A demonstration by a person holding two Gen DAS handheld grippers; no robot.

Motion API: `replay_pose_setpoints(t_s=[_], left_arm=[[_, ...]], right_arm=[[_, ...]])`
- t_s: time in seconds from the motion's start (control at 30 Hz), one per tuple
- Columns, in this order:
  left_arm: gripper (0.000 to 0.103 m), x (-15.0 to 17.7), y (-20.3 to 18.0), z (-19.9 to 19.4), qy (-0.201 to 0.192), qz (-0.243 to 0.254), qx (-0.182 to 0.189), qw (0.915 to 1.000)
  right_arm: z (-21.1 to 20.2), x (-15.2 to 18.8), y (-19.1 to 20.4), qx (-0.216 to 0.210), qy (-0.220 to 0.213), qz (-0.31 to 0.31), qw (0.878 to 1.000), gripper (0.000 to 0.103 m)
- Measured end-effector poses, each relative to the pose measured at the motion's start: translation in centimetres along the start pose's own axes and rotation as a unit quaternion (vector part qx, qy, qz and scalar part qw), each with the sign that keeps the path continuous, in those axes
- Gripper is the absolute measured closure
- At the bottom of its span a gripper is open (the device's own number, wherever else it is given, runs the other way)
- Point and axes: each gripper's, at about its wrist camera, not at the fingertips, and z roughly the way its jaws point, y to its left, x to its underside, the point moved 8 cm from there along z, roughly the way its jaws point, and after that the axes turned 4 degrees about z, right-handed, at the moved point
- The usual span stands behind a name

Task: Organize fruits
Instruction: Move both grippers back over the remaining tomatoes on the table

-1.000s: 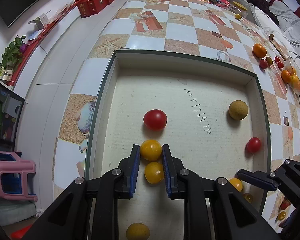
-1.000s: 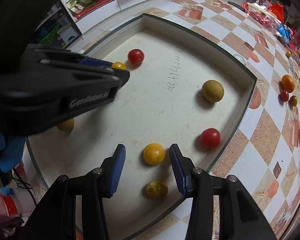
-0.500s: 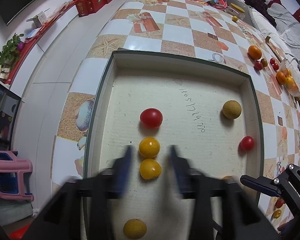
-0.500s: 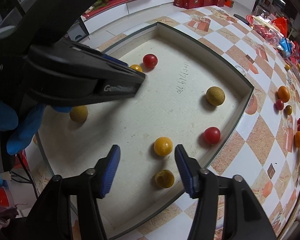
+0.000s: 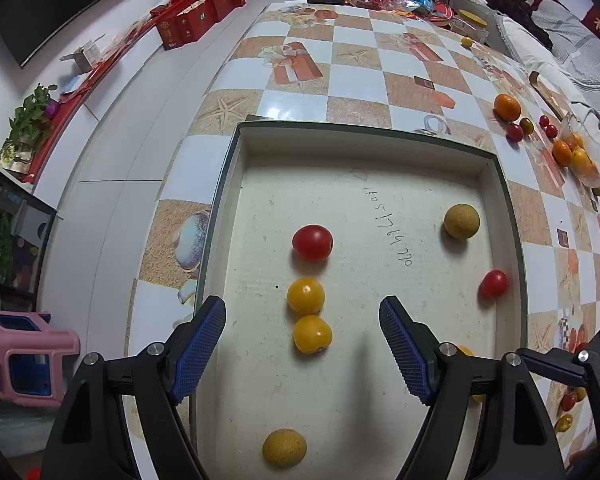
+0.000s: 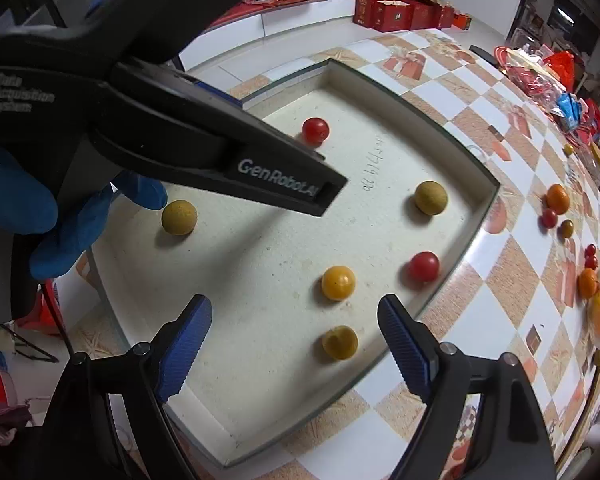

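Since a second earlier, the left gripper [image 5: 302,344] had been let go of the yellow tomato [image 5: 305,295] it was clenched on, and its jaws were spread wide, nothing pinched. That tomato was left sitting on the tray [image 5: 360,136] floor, touching a second yellow one [image 5: 312,334] just below it, with a red tomato [image 5: 312,242] just above, so a little column was formed near the tray's left side.

The right gripper [image 6: 294,334] was also seen with jaws opening, nothing gripped. Another yellow tomato [image 6: 338,282] and a duller yellow fruit [image 6: 340,342] were lying on the tray floor between and ahead of its pads, untouched. A second red tomato [image 6: 424,266] was parked by the right wall.

Two tan round fruits [image 5: 461,221] [image 5: 284,448] were spotted well apart in the tray. More oranges [image 5: 507,107] and small tomatoes were left out on the checkered table [image 5: 356,72]. A blue glove [image 6: 16,216] was seen on the left handle.
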Motion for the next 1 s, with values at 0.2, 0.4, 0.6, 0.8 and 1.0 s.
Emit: replay_pose_setpoints(t_s=[0.2, 0.4, 0.6, 0.8, 1.0], left_arm=[[0.023, 0.0, -1.6, -1.0, -0.003, 0.023, 0.002, 0.9997], [0.023, -0.7, -5.1, -2.1, -0.009, 0.053, 0.019, 0.9984], [0.023, -1.3, -9.1, -3.1, -0.014, 0.081, 0.041, 0.9958], [0.023, -0.4, -13.5, -4.8, -0.020, 0.122, 0.063, 0.9904], [0.023, 2.2, -16.7, -6.7, -0.025, 0.146, 0.071, 0.9864]], right_arm=[[-1.6, 1.8, -1.9, 0.012, -0.002, 0.042, 0.999, 0.015], [-2.9, 5.0, -5.6, 0.039, 0.007, 0.100, 0.994, 0.015], [-4.9, 9.1, -10.5, 0.073, 0.014, 0.186, 0.980, 0.015], [-7.2, 14.4, -14.2, 0.101, 0.020, 0.269, 0.958, 0.015], [-7.7, 17.7, -17.1, 0.090, 0.028, 0.334, 0.938, 0.015]])
